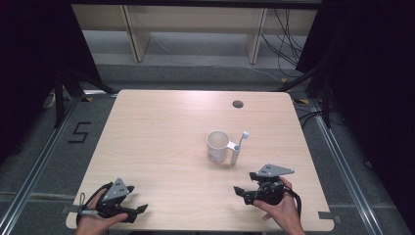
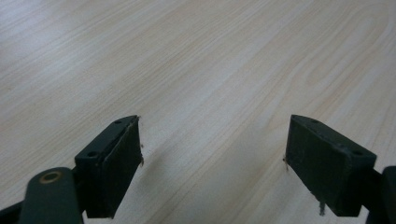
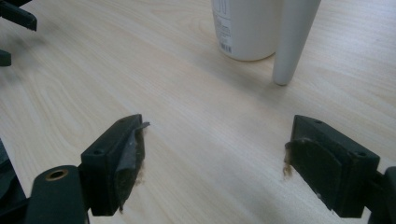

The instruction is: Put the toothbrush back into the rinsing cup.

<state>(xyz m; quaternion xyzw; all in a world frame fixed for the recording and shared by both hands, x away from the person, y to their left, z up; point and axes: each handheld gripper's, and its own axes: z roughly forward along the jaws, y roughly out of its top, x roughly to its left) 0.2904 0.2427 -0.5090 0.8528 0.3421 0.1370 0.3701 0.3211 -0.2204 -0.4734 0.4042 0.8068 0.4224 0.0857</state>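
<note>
Both grippers' jaws released | right gripper point(image 1: 243, 192) nearest toothbrush point(image 1: 239, 148) leaning on mug point(image 1: 217, 146) | approach handle low, squarely; avoid tipping mug | left gripper point(image 1: 139, 210) idle.

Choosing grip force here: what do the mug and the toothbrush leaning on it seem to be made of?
Mug: looks like glazed ceramic, with smooth white walls and a printed label; hard plastic is possible. Toothbrush: probably matte white plastic, its thick tapered handle evenly coloured. Both grippers, left and right, are open.
</note>
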